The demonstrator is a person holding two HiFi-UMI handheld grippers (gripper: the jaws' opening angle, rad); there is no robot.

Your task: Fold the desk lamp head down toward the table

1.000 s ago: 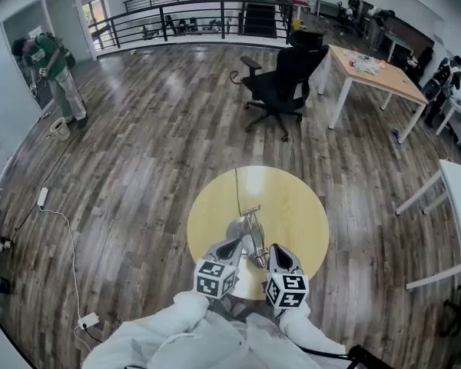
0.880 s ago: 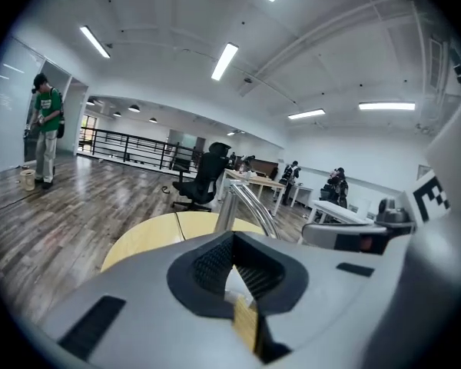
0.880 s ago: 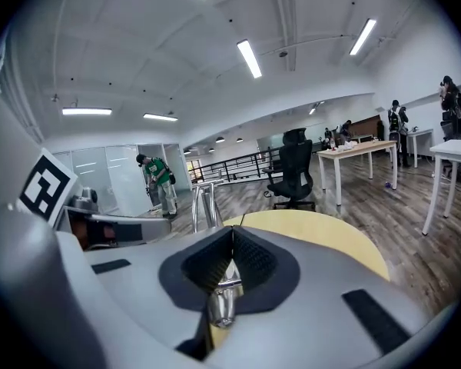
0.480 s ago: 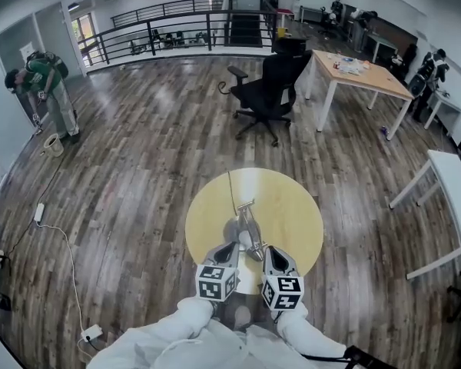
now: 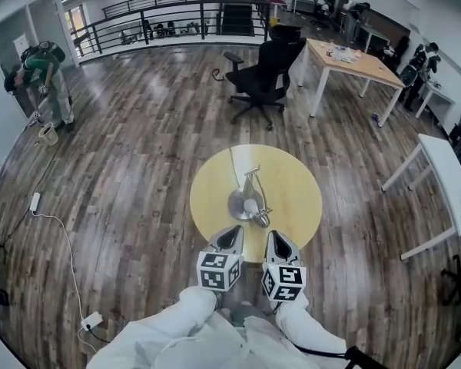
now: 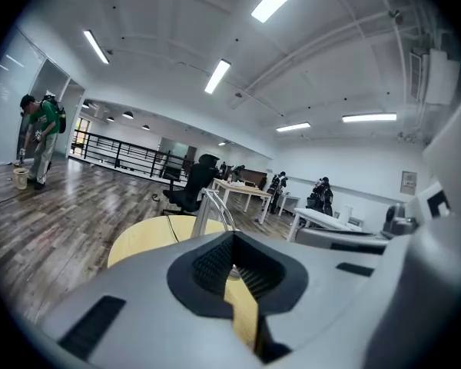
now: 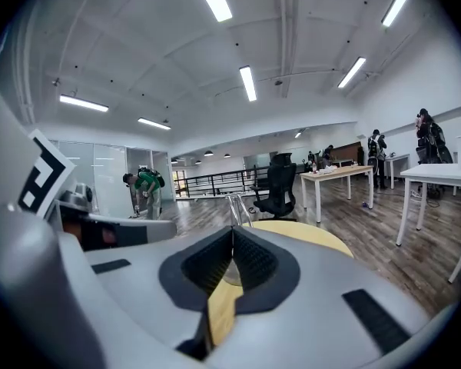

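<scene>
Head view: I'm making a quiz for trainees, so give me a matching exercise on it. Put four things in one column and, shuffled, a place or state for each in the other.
Things:
1. desk lamp
2. office chair
3. person in green
4. left tool

Places or states:
a. far left of the wooden floor
b. standing on the round yellow table
c. shut and empty, at the table's near edge
d. beside the white-legged desk

Pairs: 1-b, 2-d, 3-a, 4-c
</scene>
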